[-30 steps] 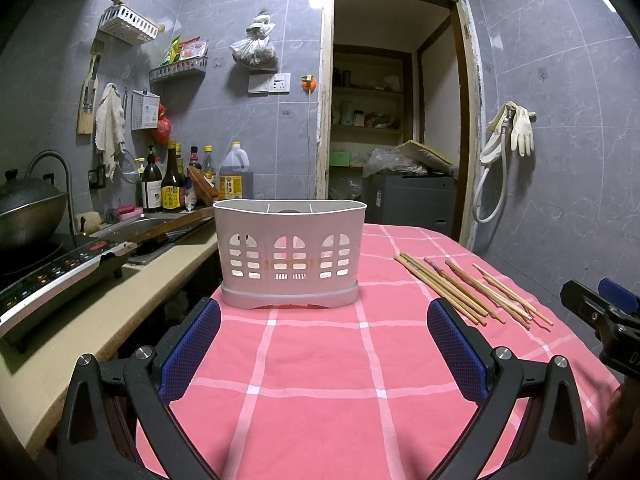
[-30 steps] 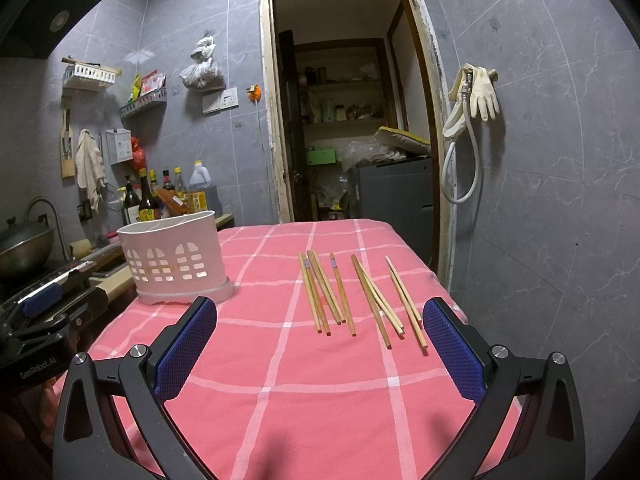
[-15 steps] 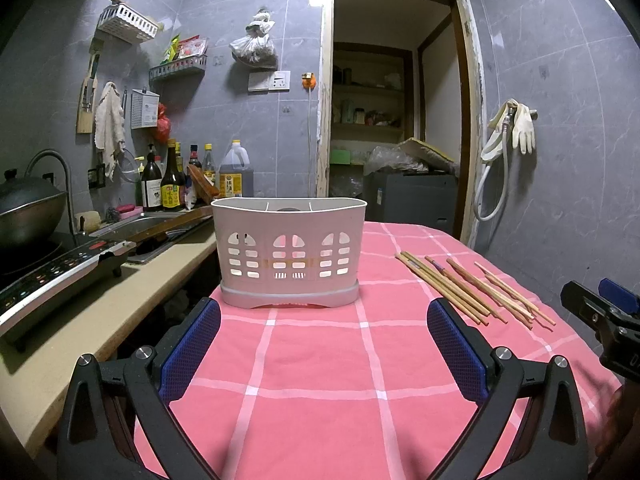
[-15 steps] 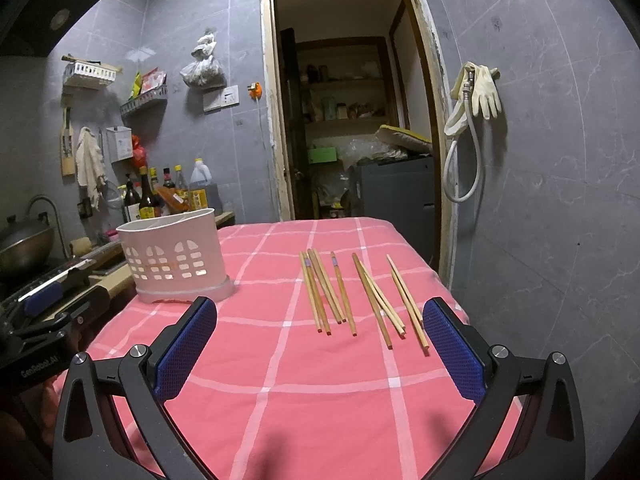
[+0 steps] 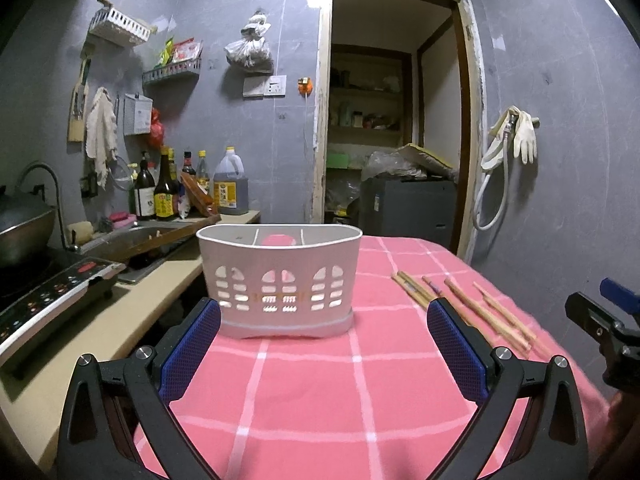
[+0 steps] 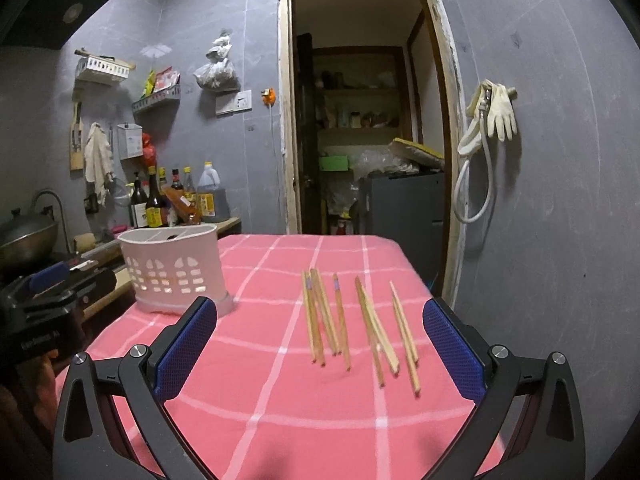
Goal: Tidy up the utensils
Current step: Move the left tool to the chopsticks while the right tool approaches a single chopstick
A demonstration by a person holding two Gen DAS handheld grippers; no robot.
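1. Left gripper: black frame, blue textured pads; fingers spread wide, holding nothing, touching nothing. It hangs above the pink checked tablecloth.
2. Straight ahead of the left gripper, the white plastic utensil caddy stands upright on the cloth. Curved front wall, arched and rectangular cut-out holes, ribbed foot, thin dividers inside making compartments. Nothing shows above its rim.
3. Right gripper: same black frame and blue mesh-textured pads; fingers released wide, nothing between them, no contact with the cloth.
4. Light wooden chopsticks lie flat on the cloth ahead of the right gripper, between its fingers in that view. Loose fan of slim straight sticks, roughly parallel, some touching or overlapping, tips pointing toward the camera. Some have a purplish band near the far end.
5. Chopsticks sit to the right of the caddy, well apart from it; in the left view they lie partly behind the right-hand finger.
6. Cloth: soft fabric, white grid lines, slightly wrinkled, draped over the table edges.
7. Left of the table: beige counter with black induction cooktop, dark metal wok, glass sauce bottles against the grey tiled wall.
8. Pale rubber gloves hang on that wall beside the open wooden doorway.
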